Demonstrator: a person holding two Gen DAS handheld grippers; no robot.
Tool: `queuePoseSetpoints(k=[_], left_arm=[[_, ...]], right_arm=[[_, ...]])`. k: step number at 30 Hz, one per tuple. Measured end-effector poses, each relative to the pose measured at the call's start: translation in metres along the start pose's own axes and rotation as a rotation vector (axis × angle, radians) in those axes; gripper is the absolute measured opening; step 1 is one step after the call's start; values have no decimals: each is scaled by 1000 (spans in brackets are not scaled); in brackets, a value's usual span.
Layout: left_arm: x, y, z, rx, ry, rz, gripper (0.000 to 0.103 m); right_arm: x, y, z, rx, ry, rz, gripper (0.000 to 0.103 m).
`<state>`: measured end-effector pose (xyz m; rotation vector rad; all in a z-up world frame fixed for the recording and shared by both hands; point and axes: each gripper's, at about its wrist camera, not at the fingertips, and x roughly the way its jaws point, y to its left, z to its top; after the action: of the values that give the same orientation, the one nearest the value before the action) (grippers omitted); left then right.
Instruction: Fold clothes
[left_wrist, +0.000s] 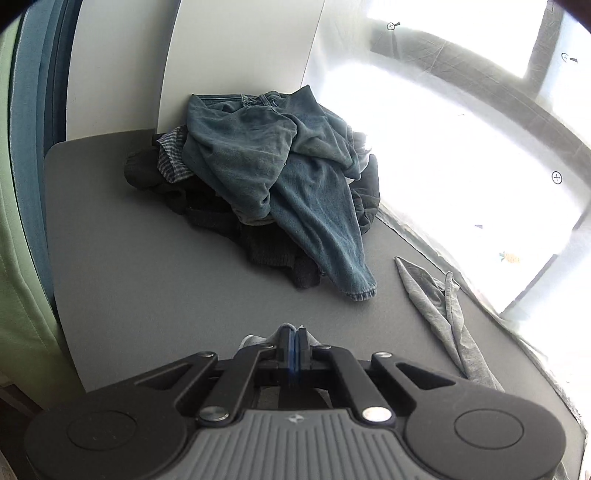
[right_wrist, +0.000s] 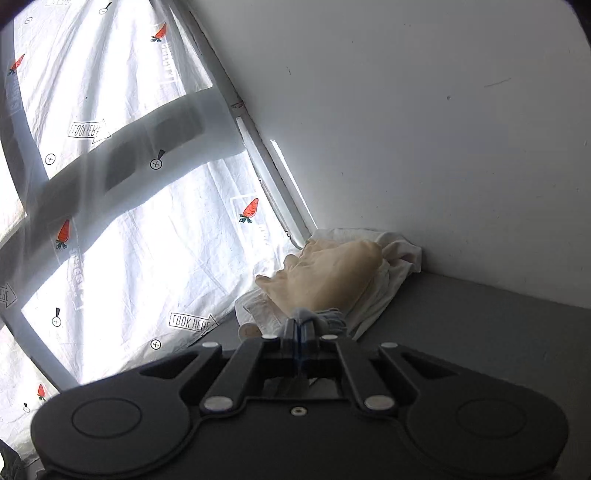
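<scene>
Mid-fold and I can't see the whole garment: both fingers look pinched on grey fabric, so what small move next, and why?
Probably draw the two grippers apart to stretch the light grey cloth flat. The left gripper and right gripper are each shut on a bunched bit of it, and part trails crumpled on the grey tabletop beside the blue denim jeans.

The left gripper (left_wrist: 293, 334) was matte black, with two angled link arms on each side joined by round silver pins. Its fingers (left_wrist: 284, 341) were black blocks with thin blue pads between them. Two broad rounded lobes, each bearing a raised disc, flanked a grey ribbed plate with a small emblem at its top edge. The right gripper (right_wrist: 297, 328) had the same black linkage, silver pins, blue pads and disc lobes, but its centre plate was plain black with one small screw.
</scene>
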<state>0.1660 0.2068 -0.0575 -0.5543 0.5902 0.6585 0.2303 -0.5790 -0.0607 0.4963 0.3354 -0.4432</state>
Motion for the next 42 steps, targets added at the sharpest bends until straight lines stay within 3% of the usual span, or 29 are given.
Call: queuePoseSetpoints(k=[5, 8, 11, 12, 13, 15, 17, 19, 27, 33, 42], left_arm=[[28, 32, -46, -35, 197, 87, 0], [37, 47, -68, 0, 292, 132, 0], [39, 54, -77, 76, 320, 185, 5], [38, 55, -76, 88, 309, 201, 5], [36, 57, -73, 82, 293, 207, 8], [33, 62, -65, 63, 263, 211, 18], [32, 64, -51, 31, 216, 197, 25], [37, 63, -41, 32, 200, 174, 34], [72, 32, -27, 112, 220, 106, 54], [109, 11, -24, 207, 248, 71, 58], [164, -9, -13, 397, 273, 3, 59]], right_arm=[[12, -24, -37, -47, 124, -172, 2], [20, -37, -59, -73, 208, -255, 2], [29, -37, -77, -148, 299, -361, 10], [29, -33, -80, -187, 300, -396, 23], [29, -29, -81, -213, 291, -416, 48], [25, -19, -81, -238, 251, -415, 75], [25, -8, -82, -245, 233, -392, 78], [27, 4, -83, -238, 228, -355, 96], [38, 66, -142, -209, 344, -158, 103], [37, 114, -207, -390, 460, -91, 103], [22, 123, -230, -371, 341, -137, 103]])
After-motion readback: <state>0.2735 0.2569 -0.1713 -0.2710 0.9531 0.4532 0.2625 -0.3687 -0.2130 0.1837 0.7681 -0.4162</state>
